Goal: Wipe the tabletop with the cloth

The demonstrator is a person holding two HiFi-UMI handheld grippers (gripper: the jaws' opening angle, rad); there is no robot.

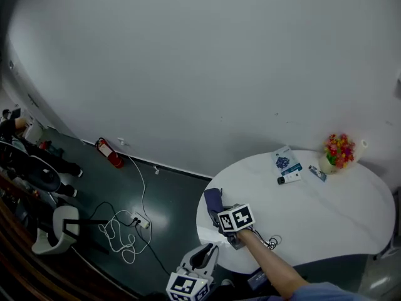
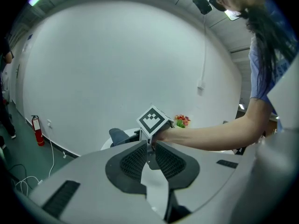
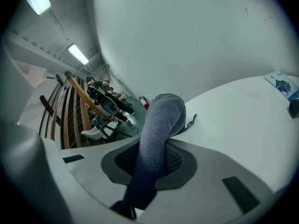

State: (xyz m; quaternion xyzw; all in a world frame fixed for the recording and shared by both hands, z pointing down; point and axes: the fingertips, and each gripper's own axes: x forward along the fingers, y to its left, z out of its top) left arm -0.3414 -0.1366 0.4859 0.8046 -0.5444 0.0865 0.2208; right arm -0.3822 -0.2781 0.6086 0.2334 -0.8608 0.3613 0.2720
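Observation:
A dark blue cloth (image 1: 213, 200) hangs bunched at the left edge of the white oval table (image 1: 326, 218). My right gripper (image 1: 222, 217) is shut on it, held over that edge of the table. In the right gripper view the cloth (image 3: 161, 125) stands up between the jaws and hides the pads, with the tabletop (image 3: 243, 120) beyond. My left gripper (image 1: 208, 252) is off the table, low over the dark floor. In its own view the left gripper (image 2: 148, 147) is shut on nothing and points at the right gripper's marker cube (image 2: 153, 120) and the cloth (image 2: 119, 135).
At the table's far side stand a vase of flowers (image 1: 338, 150), a booklet (image 1: 283, 160), a tube (image 1: 289, 178) and a small blue item (image 1: 316, 173). A thin black cable (image 1: 270, 240) lies near my forearm. On the floor: fire extinguisher (image 1: 109, 152), white cable (image 1: 125, 231), chair (image 1: 56, 231).

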